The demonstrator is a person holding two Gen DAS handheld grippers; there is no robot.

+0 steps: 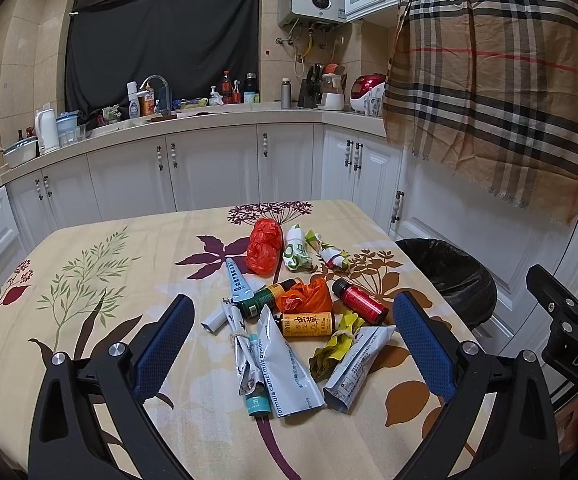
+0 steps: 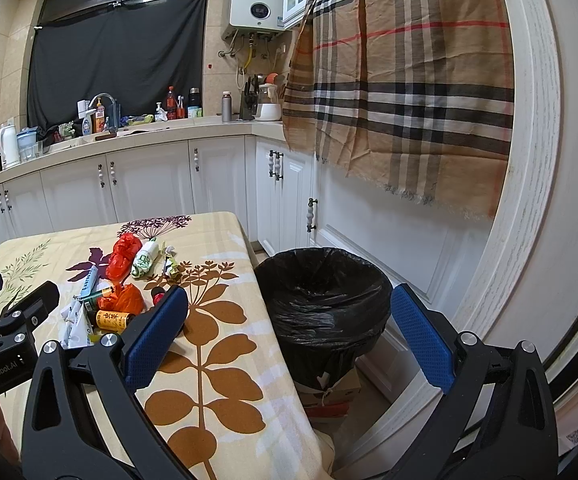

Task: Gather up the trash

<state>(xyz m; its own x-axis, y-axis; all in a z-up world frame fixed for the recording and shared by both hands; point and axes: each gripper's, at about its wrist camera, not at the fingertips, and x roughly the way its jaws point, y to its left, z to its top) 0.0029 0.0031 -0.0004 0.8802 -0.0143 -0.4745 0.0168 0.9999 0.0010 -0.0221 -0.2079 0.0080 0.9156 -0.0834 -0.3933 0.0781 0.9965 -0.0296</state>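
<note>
Left tool [image 1: 293, 342] stood wide open, empty, above trash pile at tabletop [image 1: 89, 320] centre. Milk powder pouch [image 1: 279, 372] nearest: light, limp foil, likely slippery; pinch flat edge. Orange bottle [image 1: 309, 325] and red bottle [image 1: 363, 300]: rigid, round, apt to roll; grip across body. Orange plastic bags [image 1: 264, 246]: soft, crushable, take anywhere. Items overlapped, so one pick could drag neighbours. Right tool [image 2: 289, 336] wide open, empty, over tabletop edge. Black-lined bin [image 2: 323, 304] on floor just beside tabletop, mouth unobstructed. Plaid cloth [image 2: 405, 80] hung behind, clear of path.
</note>
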